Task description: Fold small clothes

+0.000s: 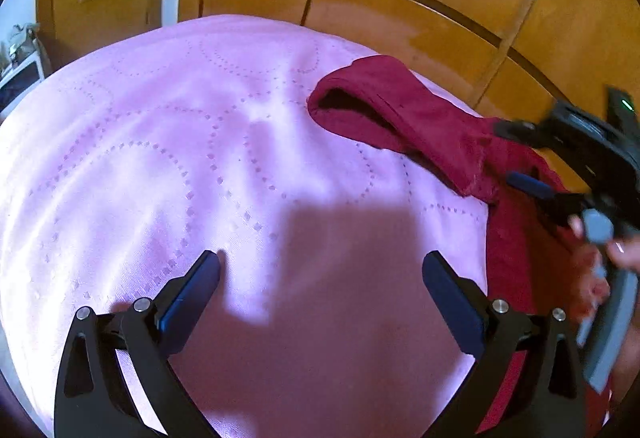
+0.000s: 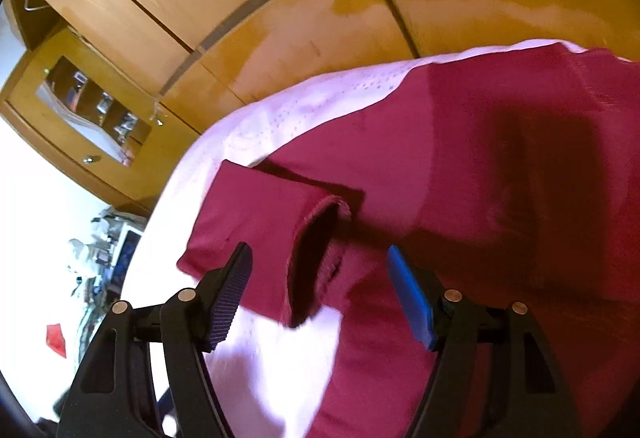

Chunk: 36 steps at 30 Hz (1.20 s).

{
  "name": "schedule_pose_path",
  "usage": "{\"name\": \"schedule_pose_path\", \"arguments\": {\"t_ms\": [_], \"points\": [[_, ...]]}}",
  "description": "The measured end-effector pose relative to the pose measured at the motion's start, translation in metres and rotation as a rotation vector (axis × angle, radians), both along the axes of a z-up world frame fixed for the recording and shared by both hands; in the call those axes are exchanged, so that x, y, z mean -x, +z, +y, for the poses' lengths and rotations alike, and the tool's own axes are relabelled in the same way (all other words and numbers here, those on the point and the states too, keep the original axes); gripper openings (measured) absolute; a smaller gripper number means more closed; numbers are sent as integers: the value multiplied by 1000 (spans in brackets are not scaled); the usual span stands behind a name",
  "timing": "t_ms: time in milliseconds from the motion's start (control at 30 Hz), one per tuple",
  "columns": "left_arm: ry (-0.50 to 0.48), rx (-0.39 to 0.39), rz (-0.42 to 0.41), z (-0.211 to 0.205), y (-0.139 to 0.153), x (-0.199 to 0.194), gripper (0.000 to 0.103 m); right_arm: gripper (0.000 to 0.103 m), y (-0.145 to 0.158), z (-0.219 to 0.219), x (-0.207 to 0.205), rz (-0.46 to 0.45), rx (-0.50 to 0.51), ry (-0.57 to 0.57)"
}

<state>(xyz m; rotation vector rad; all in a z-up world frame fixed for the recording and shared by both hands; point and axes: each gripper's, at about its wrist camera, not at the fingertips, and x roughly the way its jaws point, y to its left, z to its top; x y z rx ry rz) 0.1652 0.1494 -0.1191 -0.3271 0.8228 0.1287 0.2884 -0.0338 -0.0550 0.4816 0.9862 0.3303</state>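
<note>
Hovering | right claw [image 2: 318, 258] wide, empty, over maroon sleeve [image 2: 272, 234] | left claw [image 1: 320, 266] wide, empty

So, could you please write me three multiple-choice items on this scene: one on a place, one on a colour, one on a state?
1. Where does the garment lie?
A. on the pink bedspread
B. on a wardrobe shelf
C. on the floor

2. What colour is the garment?
A. navy
B. dark red
C. white

3. How do the left tongs stand?
A. shut on the sleeve
B. shut on nothing
C. open, nothing between

Key: 1 A, bedspread shows around it; 2 B, both views show dark red; 3 C, only bedspread lies between the spread fingers.
</note>
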Motion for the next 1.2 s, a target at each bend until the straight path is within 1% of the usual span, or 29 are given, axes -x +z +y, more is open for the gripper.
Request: {"name": "schedule_pose_path", "arguments": {"t_ms": [33,100,133,167,200,233,267,300,333,400,533,700,767,833,933,1000,1100,1133,1200], "points": [[-7,-7,-5,-1,-1,1,101,69,-2,5,-2,13,3,-5],[-16,-21,-10,-2,-4,1,101,62,-7,10,-4,22,-10,-19],[-17,-22,-10,-3,-4,0,101,49,-9,13,-9,29,-8,-26],[-18,-20,-9,-3,-4,0,101,32,-13,15,-11,42,-5,-38],[-17,-14,-10,-2,-4,1,101,24,-16,17,-13,61,-15,-44],[-17,-10,-13,0,-3,7,101,9,-20,21,-17,75,-29,-41],[-18,-6,-15,1,-3,6,101,5,-21,22,-18,86,-47,-37],[-18,2,-20,2,-3,6,101,5,-19,22,-19,86,-59,-38],[-18,13,-25,4,-2,7,101,5,-12,19,-16,67,-65,-43],[-20,24,-27,5,-3,6,101,5,8,9,-11,13,-68,-46],[-33,42,-12,5,3,-1,101,5,46,-21,-2,-64,-66,-55],[-21,92,-20,9,17,-17,101,5,90,-73,12,-140,-28,-96],[-17,99,-25,8,21,-19,101,5,100,-94,17,-157,-22,-123],[-26,92,-33,3,26,-22,101,5,113,-128,25,-177,-1,-166],[-47,77,-43,-7,31,-22,101,5,121,-168,35,-190,44,-220],[-65,81,-33,-16,30,-23,101,5,121,-190,38,-184,65,-247],[-80,85,-15,-26,27,-25,101,5,107,-224,43,-150,102,-265],[-86,87,-10,-29,26,-26,101,5,101,-223,43,-136,114,-270],[-94,86,-7,-36,26,-26,101,5,86,-237,47,-99,120,-294]]}}
